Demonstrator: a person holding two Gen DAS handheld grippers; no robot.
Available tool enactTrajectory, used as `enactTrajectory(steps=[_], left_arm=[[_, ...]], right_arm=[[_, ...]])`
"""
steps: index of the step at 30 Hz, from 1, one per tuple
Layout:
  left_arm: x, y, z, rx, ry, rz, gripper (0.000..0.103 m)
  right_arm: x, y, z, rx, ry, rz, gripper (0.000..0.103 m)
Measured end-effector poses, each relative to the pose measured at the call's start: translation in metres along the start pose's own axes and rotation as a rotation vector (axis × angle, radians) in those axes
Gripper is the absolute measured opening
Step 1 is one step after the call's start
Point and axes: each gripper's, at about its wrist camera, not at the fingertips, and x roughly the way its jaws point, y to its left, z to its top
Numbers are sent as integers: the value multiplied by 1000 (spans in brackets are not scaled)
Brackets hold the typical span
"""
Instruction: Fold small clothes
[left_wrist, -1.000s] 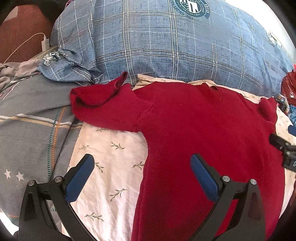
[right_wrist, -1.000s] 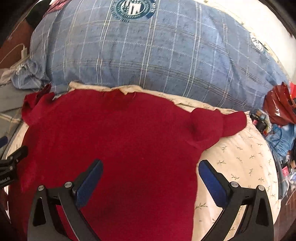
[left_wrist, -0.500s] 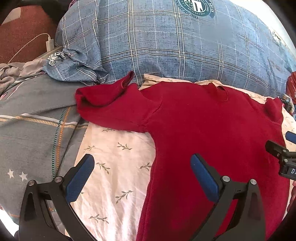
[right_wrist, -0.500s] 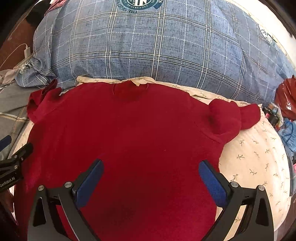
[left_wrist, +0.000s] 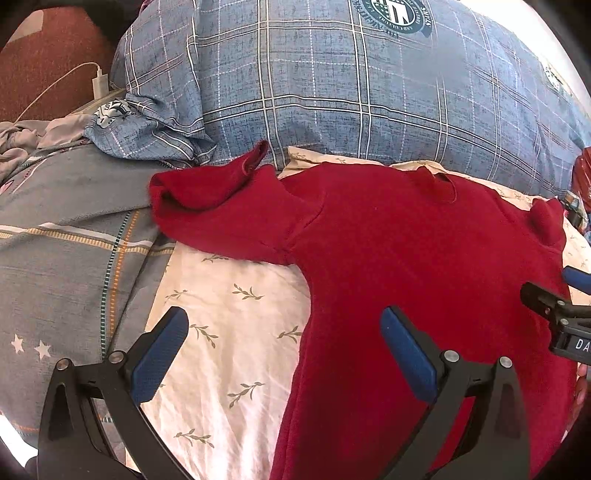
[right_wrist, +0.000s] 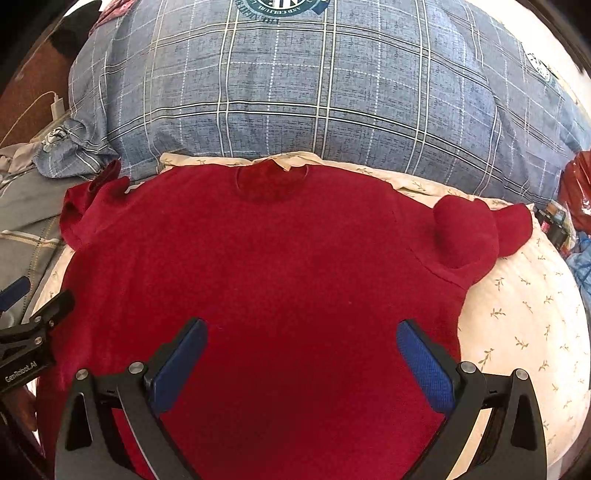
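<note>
Across the far side of the bed, a large blue plaid duvet (right_wrist: 332, 92) is bunched into a mound; you see a round printed emblem near its top edge. Below it lies the cream sheet (left_wrist: 229, 332) with a small leaf-sprig print, and at the left a grey blanket (left_wrist: 66, 258) with orange and white stripes and white stars overlaps the sheet's edge.

Your task item, the red sweater (right_wrist: 277, 277), lies spread flat on the sheet, neckline toward the duvet and touching its lower fold. One sleeve (left_wrist: 214, 206) extends left onto the grey blanket, with its cuff turned up against the duvet. The other sleeve (right_wrist: 476, 236) is bunched into a rounded lump at the right shoulder.

Your right gripper (right_wrist: 301, 363) is above the lower middle of the sweater body, jaws spread wide, holding nothing. Your left gripper (left_wrist: 284, 354) is above the sweater's left side edge, also released: one blue pad (left_wrist: 160, 354) is over the bare sheet and the other is over the red fabric. Whether either gripper touches the cloth cannot be determined.

At the far left, a white charger (left_wrist: 99, 83) with its cable rests beside the duvet.
</note>
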Motion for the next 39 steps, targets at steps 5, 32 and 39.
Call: enactTrajectory(steps=[5,32,39], left_arm=[[2,1,0,-3,-1,0,103],[-5,-2,12,-14,-6,-4,103],[-11,-11,28,23,-32,-7,103]], right_arm=[[2,3,1,-6,1,5,103],[5,-5,7,70,-9,12,103],[7,-10,12,78,-4,13,103]])
